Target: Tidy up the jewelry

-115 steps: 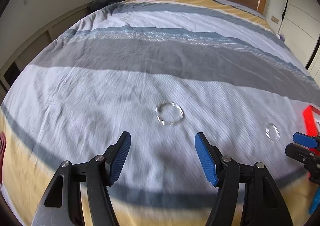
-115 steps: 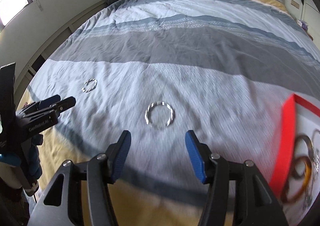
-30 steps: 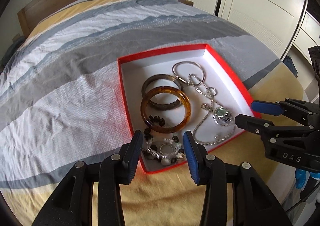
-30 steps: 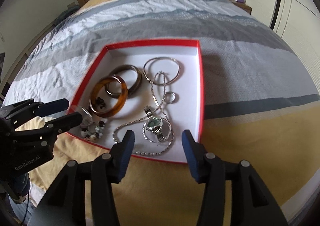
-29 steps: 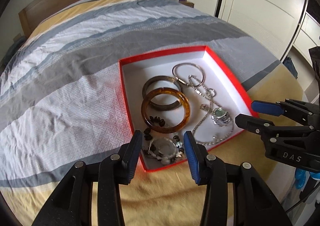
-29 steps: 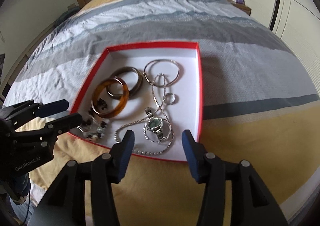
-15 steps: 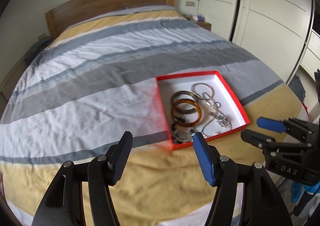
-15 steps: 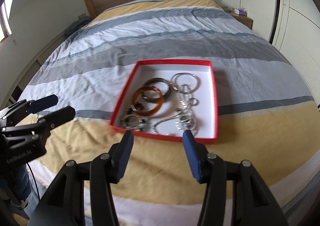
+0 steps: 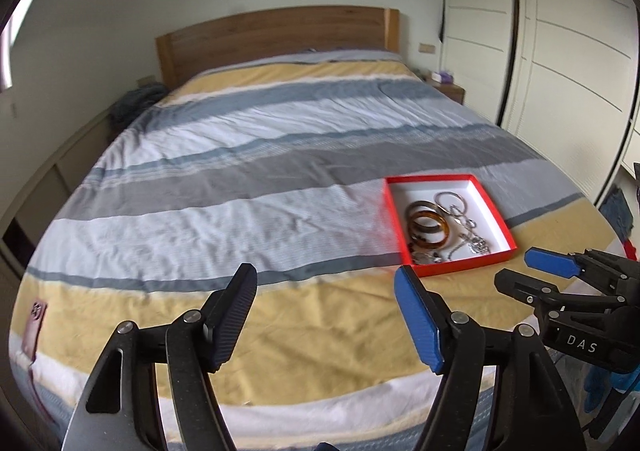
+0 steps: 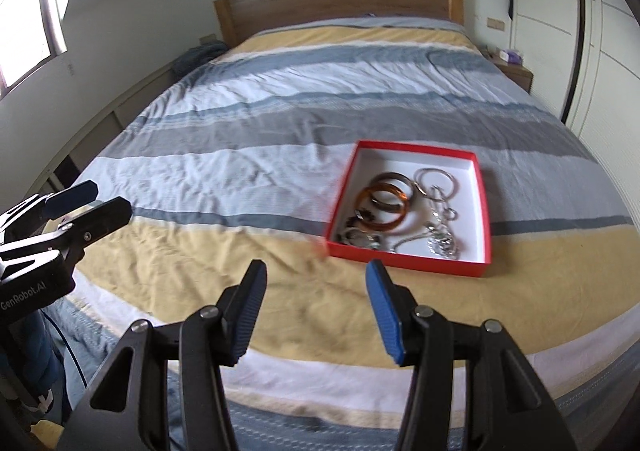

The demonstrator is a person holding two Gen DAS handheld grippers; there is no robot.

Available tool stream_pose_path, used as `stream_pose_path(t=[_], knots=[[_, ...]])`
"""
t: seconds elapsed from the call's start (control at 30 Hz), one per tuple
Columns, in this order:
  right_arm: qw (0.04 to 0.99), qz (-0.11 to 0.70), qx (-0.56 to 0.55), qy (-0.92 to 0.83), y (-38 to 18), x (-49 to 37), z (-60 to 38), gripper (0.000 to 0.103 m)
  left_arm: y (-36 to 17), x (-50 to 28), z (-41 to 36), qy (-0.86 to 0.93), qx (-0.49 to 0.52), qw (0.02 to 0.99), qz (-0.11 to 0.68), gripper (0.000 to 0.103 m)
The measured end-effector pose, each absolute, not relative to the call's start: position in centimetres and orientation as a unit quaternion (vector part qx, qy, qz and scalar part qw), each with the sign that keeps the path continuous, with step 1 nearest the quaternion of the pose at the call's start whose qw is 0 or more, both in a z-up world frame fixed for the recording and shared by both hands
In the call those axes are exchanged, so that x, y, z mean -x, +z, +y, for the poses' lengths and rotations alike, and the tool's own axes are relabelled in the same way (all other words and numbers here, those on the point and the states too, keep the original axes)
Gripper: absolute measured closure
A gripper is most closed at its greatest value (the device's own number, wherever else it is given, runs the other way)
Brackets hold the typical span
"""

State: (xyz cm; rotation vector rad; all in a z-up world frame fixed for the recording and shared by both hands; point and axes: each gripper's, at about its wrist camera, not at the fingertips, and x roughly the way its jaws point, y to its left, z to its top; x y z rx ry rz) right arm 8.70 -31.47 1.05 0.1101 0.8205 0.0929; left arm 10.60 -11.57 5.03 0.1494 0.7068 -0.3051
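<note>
The box [image 10: 482, 211] sits near the bed's [image 10: 280, 123] foot edge, bangles [image 10: 384, 203] and chains [image 10: 440, 235] inside; left gripper [image 9: 324, 315] is opening, right gripper [image 10: 316, 311] stands apart, both empty; bangles look stiff and slick, best pinched across the rim; chains limp, tangle-prone.

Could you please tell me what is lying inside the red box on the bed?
Inside the red box: an amber bangle overlapping a darker bangle, a silver hoop, a silver chain, and beaded pieces. Anything beneath the tangle is hidden.
</note>
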Motion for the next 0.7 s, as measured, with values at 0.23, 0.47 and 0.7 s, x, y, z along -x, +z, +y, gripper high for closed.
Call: stream_pose_path(t=[0.23, 0.47, 0.7], knots=[[0.921, 0.382, -0.041, 0.065, 2.5, -6.0, -27.9, 0.053, 6.5, -6.7, -7.0, -0.111, -0.059, 0.938, 0.323, 0.027], [0.926, 0.368, -0.024, 0.081, 3.7, -3.3, -25.7, 0.053, 8.0, -2.9, -3.2, -0.074, -0.046, 0.952, 0.295, 0.024], [0.929, 0.358, -0.009, 0.089, 4.3, -1.0, -24.3, 0.053, 8.5, -0.2, -1.3, -0.06, -0.043, 0.959, 0.274, 0.018]])
